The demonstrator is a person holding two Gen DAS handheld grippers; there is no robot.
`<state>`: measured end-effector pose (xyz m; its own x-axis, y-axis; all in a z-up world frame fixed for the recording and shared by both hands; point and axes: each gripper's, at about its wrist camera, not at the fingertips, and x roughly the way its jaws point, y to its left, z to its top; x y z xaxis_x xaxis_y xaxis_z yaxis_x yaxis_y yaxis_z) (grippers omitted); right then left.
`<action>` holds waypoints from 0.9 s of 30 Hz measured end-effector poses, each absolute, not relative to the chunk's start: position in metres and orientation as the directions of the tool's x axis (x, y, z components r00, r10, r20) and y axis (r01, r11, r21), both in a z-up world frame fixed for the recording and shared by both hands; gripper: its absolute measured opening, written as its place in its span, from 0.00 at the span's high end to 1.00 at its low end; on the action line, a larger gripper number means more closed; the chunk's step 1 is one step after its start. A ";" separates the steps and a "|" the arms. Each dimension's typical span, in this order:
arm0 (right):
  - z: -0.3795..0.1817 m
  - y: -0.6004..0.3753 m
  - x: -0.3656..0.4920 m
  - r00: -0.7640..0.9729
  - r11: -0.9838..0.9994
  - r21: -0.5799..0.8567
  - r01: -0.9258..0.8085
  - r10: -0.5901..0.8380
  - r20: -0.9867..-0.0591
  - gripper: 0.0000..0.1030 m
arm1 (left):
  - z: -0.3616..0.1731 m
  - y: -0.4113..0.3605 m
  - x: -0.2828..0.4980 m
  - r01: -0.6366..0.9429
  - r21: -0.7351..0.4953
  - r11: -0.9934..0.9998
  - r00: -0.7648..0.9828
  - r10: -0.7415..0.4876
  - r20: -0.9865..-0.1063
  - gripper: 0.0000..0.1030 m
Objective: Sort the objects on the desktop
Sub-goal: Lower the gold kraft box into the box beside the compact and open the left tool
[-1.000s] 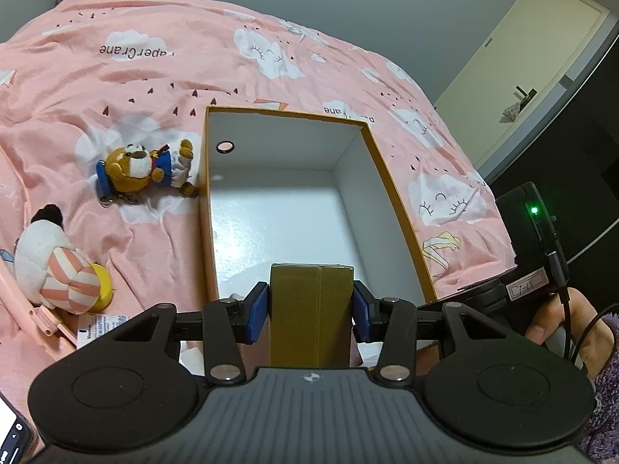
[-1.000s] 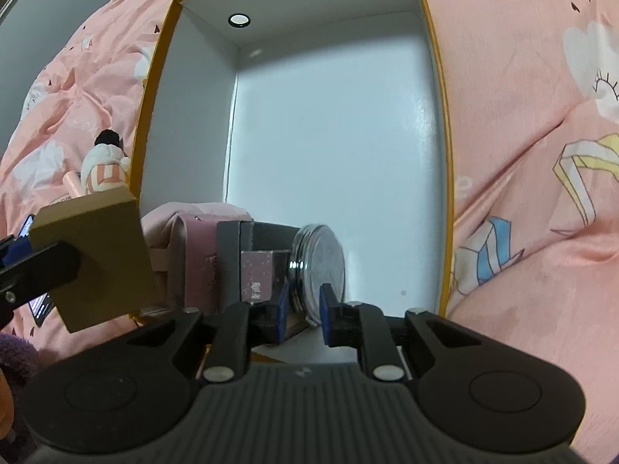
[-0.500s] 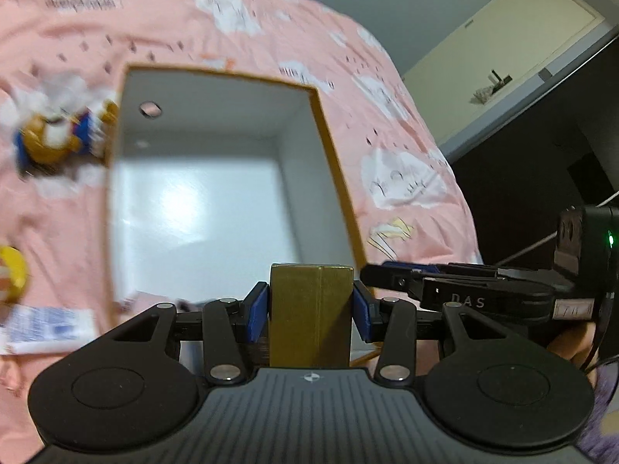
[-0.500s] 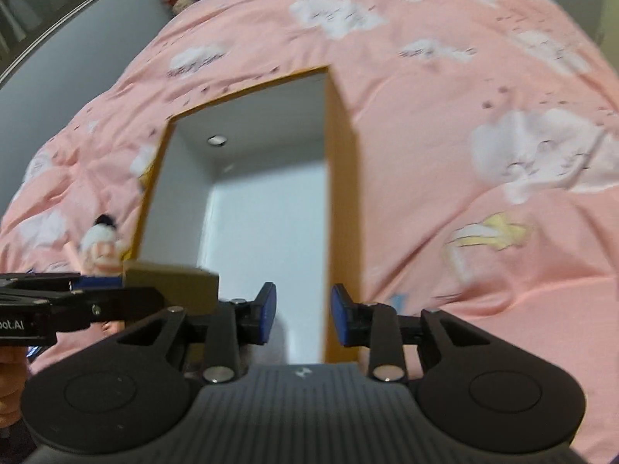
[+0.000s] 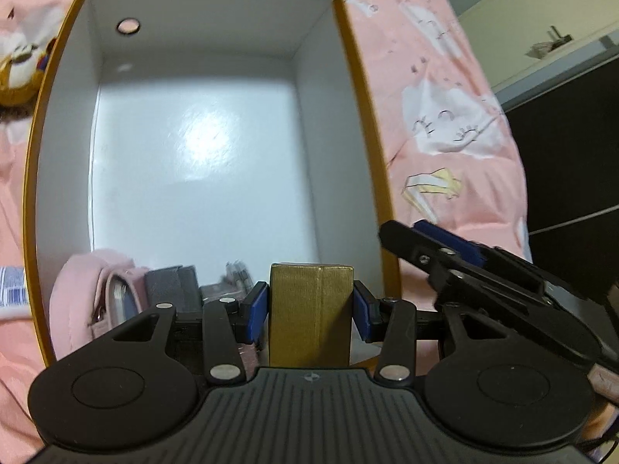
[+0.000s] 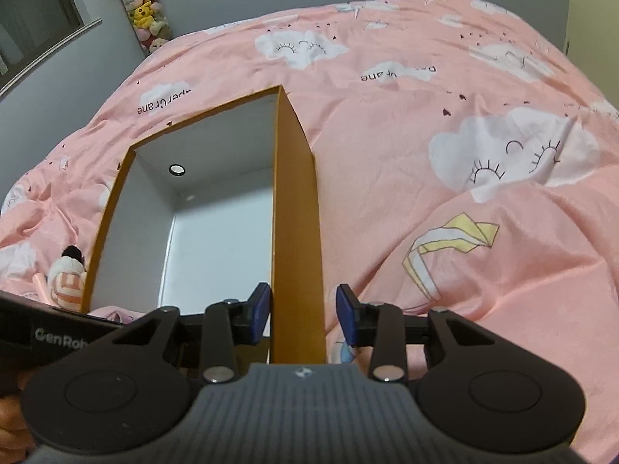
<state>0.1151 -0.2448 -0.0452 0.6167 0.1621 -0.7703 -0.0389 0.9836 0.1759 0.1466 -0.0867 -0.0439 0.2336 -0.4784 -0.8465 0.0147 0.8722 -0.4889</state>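
My left gripper (image 5: 310,307) is shut on a gold cardboard box (image 5: 309,332), which hangs upright over the near end of an orange storage box (image 5: 359,96) with a white inside. A pink pouch (image 5: 96,290) and a dark small case (image 5: 174,286) lie in that near end. My right gripper (image 6: 303,311) hovers above the storage box's right wall (image 6: 296,212). Its jaws are opening, and the wall shows between them without either pad pressing on it. The right gripper's fingers (image 5: 445,247) also show at the right of the left wrist view.
The storage box sits on a pink cloud-print quilt (image 6: 464,116). A bear plush (image 5: 19,73) and a striped plush (image 6: 65,278) lie left of the box, next to a printed label (image 5: 11,286). A shelf of soft toys (image 6: 143,11) stands by the far wall.
My left gripper has carried the gold box forward and down over the storage box. The right gripper has drawn back out of the box to its right wall, and its jaws have widened.
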 end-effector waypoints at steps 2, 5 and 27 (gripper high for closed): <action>-0.046 -0.247 0.113 0.619 0.982 0.182 -0.048 0.172 -0.766 0.61 | -0.046 -0.086 0.147 -0.004 -0.474 0.880 0.225 -0.462 -0.858 0.50; -0.045 -0.248 0.111 0.626 0.983 0.171 -0.061 0.171 -0.761 0.61 | -0.051 -0.085 0.147 -0.018 -0.479 0.878 0.203 -0.466 -0.862 0.51; -0.038 -0.234 0.110 0.622 0.993 0.055 -0.100 0.105 -0.775 0.59 | -0.065 -0.066 0.151 -0.064 -0.590 0.805 0.163 -0.575 -0.802 0.44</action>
